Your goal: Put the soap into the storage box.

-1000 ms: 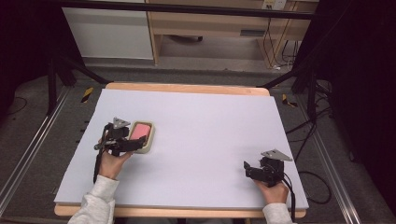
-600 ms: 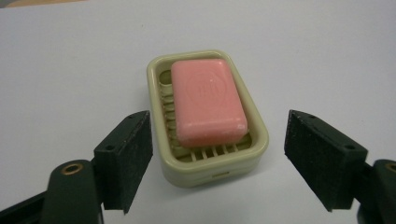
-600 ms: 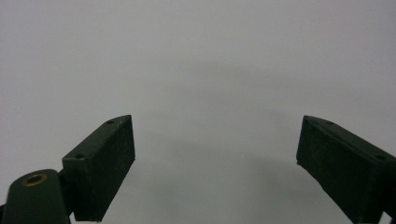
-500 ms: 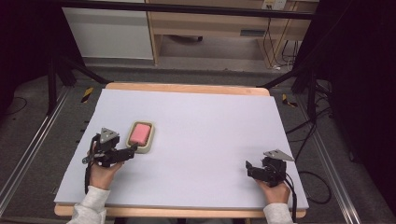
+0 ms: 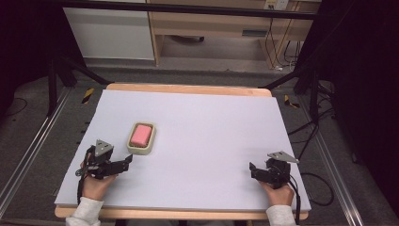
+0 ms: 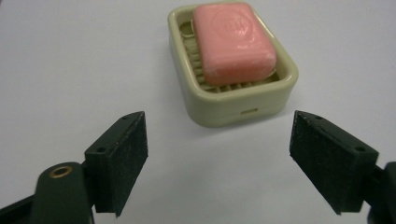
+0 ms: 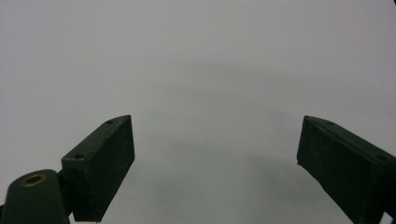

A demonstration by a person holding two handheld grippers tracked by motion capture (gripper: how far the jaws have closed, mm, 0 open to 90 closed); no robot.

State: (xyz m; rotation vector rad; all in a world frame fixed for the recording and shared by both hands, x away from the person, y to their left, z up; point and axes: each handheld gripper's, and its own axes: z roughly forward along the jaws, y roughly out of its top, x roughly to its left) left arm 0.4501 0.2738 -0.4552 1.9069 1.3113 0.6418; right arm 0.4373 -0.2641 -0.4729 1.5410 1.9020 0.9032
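Sitting untouched: pink rectangular soap bar (image 6: 233, 43) in cream plastic dish (image 6: 233, 108).
Left gripper (image 6: 219, 161) jaws apart, just short of dish; right gripper (image 7: 215, 161) apart over bare table (image 5: 211, 122).

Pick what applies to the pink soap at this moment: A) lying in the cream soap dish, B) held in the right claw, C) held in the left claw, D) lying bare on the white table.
A: the pink soap lies inside the cream soap dish, while the left claw stands open short of the dish, touching neither.
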